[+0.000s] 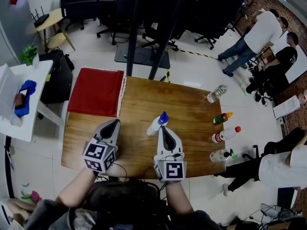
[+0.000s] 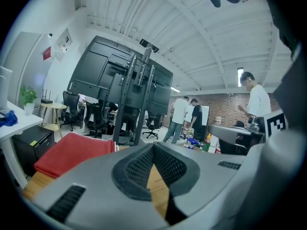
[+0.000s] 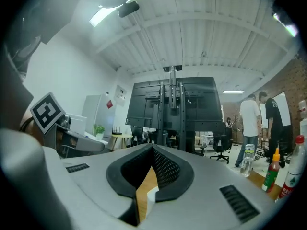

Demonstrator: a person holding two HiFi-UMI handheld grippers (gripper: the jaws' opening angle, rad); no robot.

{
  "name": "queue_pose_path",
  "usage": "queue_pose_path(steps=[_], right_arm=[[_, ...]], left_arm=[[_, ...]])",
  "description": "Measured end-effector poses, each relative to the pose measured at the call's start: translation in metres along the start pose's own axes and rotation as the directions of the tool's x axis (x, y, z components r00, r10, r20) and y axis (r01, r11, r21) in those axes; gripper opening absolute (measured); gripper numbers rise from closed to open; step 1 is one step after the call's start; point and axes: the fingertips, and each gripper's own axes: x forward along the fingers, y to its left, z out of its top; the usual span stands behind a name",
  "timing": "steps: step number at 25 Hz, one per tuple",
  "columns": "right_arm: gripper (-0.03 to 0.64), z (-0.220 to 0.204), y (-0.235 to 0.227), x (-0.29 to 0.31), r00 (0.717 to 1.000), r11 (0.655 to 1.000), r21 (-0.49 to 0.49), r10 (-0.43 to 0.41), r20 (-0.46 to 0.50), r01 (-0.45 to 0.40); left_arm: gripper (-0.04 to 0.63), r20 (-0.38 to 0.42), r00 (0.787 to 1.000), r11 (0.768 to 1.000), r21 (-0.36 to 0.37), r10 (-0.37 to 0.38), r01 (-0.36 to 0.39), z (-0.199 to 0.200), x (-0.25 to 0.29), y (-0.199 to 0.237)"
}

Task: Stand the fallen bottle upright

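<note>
Left gripper (image 1: 114,123): you are holding it low over the table (image 1: 139,97), jaws closed on nothing
Right gripper (image 1: 164,128): you are holding it level, jaws closed, empty
Bottle (image 1: 156,124): white with blue cap, apparently standing upright, sitting just beside your right gripper's tip

1. Bottle (image 1: 156,125): white body, blue cap.
2. Pose: looks to stand on its base with the cap up. The steep view from above slants it toward upper right.
3. Place: on the wooden table (image 1: 144,95), near the middle.
</note>
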Motion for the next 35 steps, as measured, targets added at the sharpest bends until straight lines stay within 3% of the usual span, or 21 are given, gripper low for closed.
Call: queue_pose_path(steps=[14, 28, 35], right_arm=[[0.009, -0.013, -0.008, -0.023, 0.997, 0.998, 0.025, -0.063, -0.045, 0.064], [0.009, -0.021, 0.002, -0.031, 0.991, 0.999, -0.007, -0.051, -0.122, 0.051], [0.009, -0.026, 0.004, -0.031, 0.994, 0.999, -0.005, -0.045, -0.097, 0.045]], left_arm=[[0.029, -0.009, 0.999, 0.999, -0.006, -0.033, 0.033, -0.006, -0.006, -0.011], [0.029, -0.011, 0.999, 0.999, -0.003, -0.049, 0.049, -0.007, -0.011, -0.017], [0.029, -0.011, 0.999, 0.999, -0.007, -0.042, 0.042, -0.009, -0.015, -0.016]])
